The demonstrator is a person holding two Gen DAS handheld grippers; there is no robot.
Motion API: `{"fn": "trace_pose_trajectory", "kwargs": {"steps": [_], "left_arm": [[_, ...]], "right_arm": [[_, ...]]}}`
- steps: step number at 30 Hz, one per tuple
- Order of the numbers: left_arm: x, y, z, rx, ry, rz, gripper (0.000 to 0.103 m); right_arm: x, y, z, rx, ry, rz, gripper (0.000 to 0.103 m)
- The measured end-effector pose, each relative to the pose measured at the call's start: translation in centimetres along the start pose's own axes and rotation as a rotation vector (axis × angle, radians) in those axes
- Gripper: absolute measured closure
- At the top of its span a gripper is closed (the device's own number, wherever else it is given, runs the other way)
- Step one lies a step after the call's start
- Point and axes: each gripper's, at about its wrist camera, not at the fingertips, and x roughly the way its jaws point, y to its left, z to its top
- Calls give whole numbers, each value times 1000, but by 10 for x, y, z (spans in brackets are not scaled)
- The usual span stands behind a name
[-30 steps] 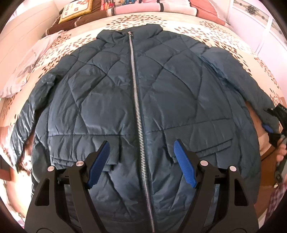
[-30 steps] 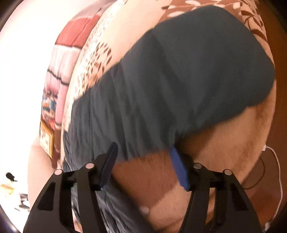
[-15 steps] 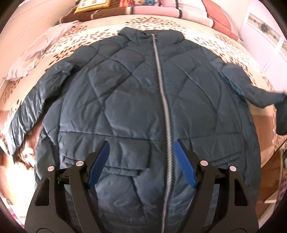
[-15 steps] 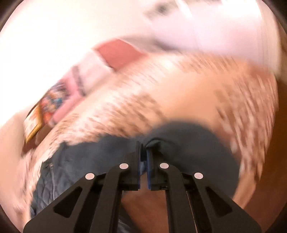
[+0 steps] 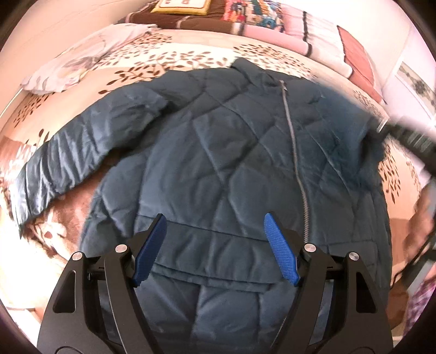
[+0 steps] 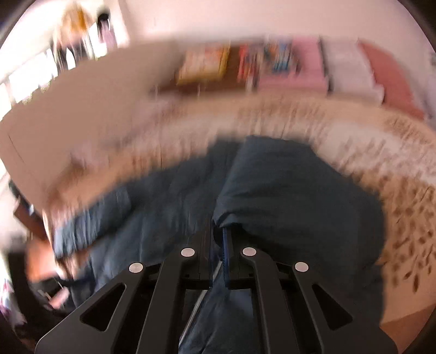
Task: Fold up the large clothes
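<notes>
A large dark blue quilted jacket [image 5: 218, 163] lies front up on the bed, zipper [image 5: 295, 168] closed, collar at the far side. Its left sleeve [image 5: 70, 152] stretches out to the left. My left gripper [image 5: 215, 250] is open and empty, hovering above the jacket's hem. My right gripper [image 6: 219, 242] is shut on the jacket's right sleeve [image 6: 286, 190] and holds it lifted over the jacket body; it shows blurred in the left wrist view [image 5: 403, 136] at the upper right.
The bed has a cream bedspread with brown leaf print [image 5: 177, 57]. A white pillow [image 5: 81, 62] lies at the far left. Folded blankets and cushions [image 5: 259, 19] are stacked along the headboard. The bed's right edge [image 5: 400, 226] is near the person's hand.
My right gripper closed on the right sleeve and swung it up and inward over the jacket. My left gripper shifted left across the hem, still open.
</notes>
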Motion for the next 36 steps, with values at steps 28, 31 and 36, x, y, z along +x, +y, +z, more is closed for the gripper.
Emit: {"fn": "trace_pose_trajectory", "kwargs": {"steps": [28, 31, 36], "left_arm": [[19, -200, 39, 717, -109, -153, 31], [39, -235, 32, 879, -118, -44, 42], [69, -241, 44, 846, -55, 89, 96]], "right_arm": [[-35, -79, -151, 342, 62, -58, 31], [-36, -82, -154, 344, 51, -50, 31], [-37, -86, -157, 356, 54, -34, 31]]}}
